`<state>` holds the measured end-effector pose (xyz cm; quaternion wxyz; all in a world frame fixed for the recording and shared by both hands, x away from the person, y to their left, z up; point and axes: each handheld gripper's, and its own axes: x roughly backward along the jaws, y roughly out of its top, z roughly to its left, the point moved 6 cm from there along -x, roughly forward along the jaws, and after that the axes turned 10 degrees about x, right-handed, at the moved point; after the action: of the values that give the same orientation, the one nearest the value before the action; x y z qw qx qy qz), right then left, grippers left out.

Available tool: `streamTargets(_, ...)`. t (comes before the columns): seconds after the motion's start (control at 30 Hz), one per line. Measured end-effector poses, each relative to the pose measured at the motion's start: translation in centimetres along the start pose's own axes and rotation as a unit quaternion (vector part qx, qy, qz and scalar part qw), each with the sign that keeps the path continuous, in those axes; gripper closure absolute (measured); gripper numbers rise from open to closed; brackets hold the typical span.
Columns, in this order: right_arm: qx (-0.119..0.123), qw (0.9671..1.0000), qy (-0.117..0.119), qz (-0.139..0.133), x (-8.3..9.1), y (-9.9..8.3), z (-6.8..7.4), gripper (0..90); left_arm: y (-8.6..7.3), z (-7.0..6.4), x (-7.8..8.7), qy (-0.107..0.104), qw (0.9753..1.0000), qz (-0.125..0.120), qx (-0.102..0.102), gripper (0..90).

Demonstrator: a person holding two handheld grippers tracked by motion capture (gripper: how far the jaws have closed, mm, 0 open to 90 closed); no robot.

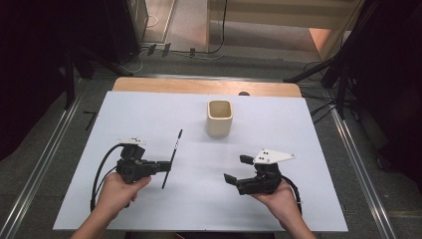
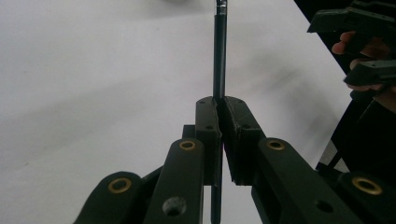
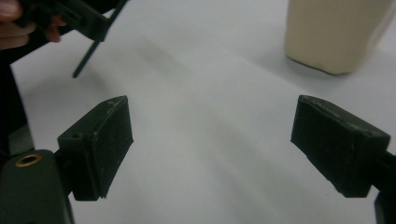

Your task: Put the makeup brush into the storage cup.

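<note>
pen (image 1: 172, 157) | thin, black, straight | clamped mid-shaft | left gripper (image 1: 166, 166)

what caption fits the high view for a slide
Left claw clamps a thin black pen; right claw open near cream square cup.

No legible text or labels anywhere

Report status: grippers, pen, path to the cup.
Left gripper shut on the black pen, mid-shaft. Right gripper open, empty, over the table. Cream cup upright, beyond both. Nothing between pen and cup.
</note>
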<state>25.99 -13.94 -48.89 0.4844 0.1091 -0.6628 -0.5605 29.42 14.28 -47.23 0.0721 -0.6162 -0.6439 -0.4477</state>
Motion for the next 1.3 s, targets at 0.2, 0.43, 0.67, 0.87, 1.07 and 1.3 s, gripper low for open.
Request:
streamTargets(0.2, -0.02, 0.9998, -0.004, 0.002, -0.6, 0.6, 0.2, 14.0, -0.1, -0.2, -0.6, -0.005, 1.0, -0.005, 0.005, 85.1)
streamTargets(0.43, -0.036, 0.9993, -0.001, -0.012, -1.1, 1.4, 0.6, 14.9, -0.3, -0.6, -1.1, -0.015, 0.9997, -0.017, 0.005, 85.1)
streamTargets(0.67, -0.049, 0.9987, -0.002, -0.011, -1.4, 1.9, 1.0, 15.8, -0.5, -0.8, -1.4, -0.021, 0.9992, -0.032, 0.01, 85.1)
streamTargets(0.87, -0.053, 0.9986, 0.002, -0.008, -2.0, 2.1, 1.4, 16.1, -1.0, -1.3, -2.2, -0.027, 0.9991, -0.031, 0.014, 85.1)
streamTargets(1.07, -0.059, 0.9981, 0.002, -0.017, -2.2, 2.5, 1.5, 16.6, -0.9, -1.7, -2.2, -0.041, 0.9979, -0.05, 0.01, 85.1)
streamTargets(1.3, -0.06, 0.998, 0.005, -0.018, -2.9, 3.2, 1.8, 17.2, -1.1, -1.8, -2.5, -0.041, 0.9974, -0.055, 0.02, 85.1)
